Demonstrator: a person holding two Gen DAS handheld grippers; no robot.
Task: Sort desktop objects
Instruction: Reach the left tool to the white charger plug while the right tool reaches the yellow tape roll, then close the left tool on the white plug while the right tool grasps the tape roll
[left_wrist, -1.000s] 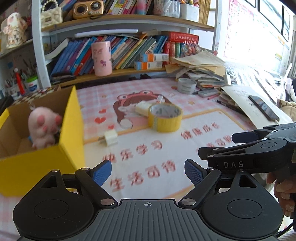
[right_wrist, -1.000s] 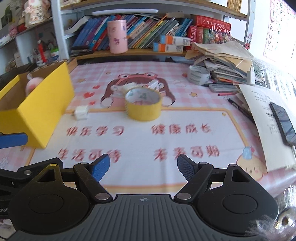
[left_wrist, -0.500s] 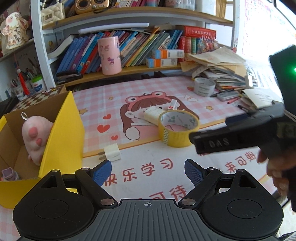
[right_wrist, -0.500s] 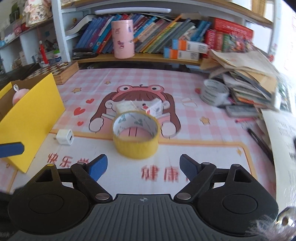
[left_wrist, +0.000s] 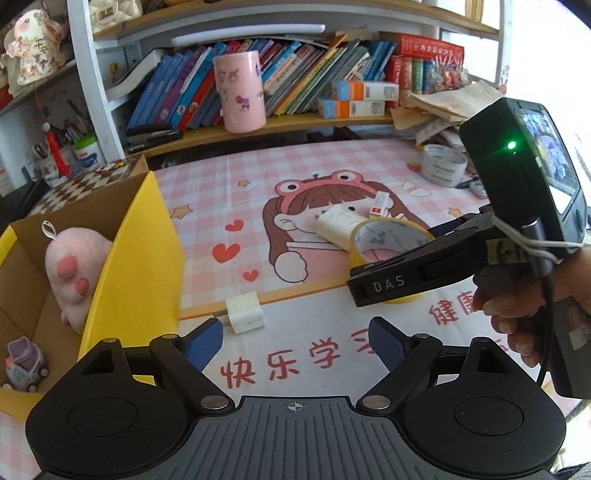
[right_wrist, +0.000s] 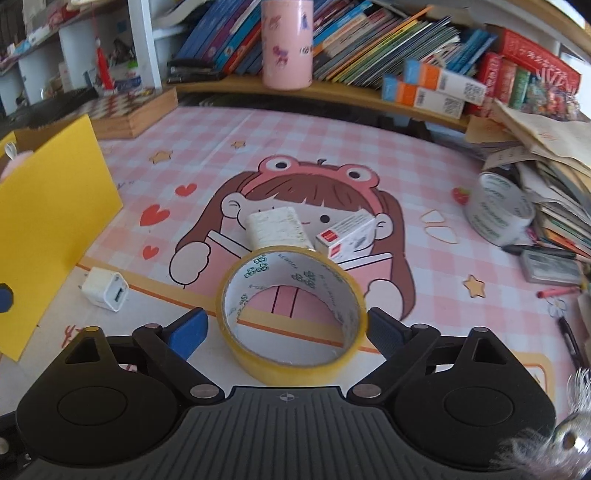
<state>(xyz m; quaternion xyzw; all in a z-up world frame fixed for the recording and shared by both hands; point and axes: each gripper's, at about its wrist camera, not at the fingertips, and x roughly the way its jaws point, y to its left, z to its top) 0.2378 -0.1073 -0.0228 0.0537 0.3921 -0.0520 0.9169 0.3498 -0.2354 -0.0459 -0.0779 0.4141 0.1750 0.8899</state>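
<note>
A yellow tape roll (right_wrist: 291, 314) lies on the pink mat, between the open jaws of my right gripper (right_wrist: 286, 334), whose fingers stand beside it on either side. In the left wrist view the roll (left_wrist: 388, 236) is partly hidden by the right gripper's body. A white charger plug (left_wrist: 245, 312) lies just ahead of my open, empty left gripper (left_wrist: 295, 343); it also shows in the right wrist view (right_wrist: 105, 290). A cream block (right_wrist: 277, 227) and a small white-red box (right_wrist: 345, 236) lie behind the roll. The yellow box (left_wrist: 140, 258) holds a pink plush paw (left_wrist: 75, 269) and a small toy (left_wrist: 24, 360).
A grey tape roll (right_wrist: 498, 210) sits at the right by a pile of papers and books (right_wrist: 554, 166). A shelf with books and a pink cup (left_wrist: 240, 96) runs along the back. A chessboard box (right_wrist: 129, 110) stands at the back left.
My right gripper has moved forward and down so the yellow tape roll now lies between its open jaws. My left gripper has moved closer to the charger plug.
</note>
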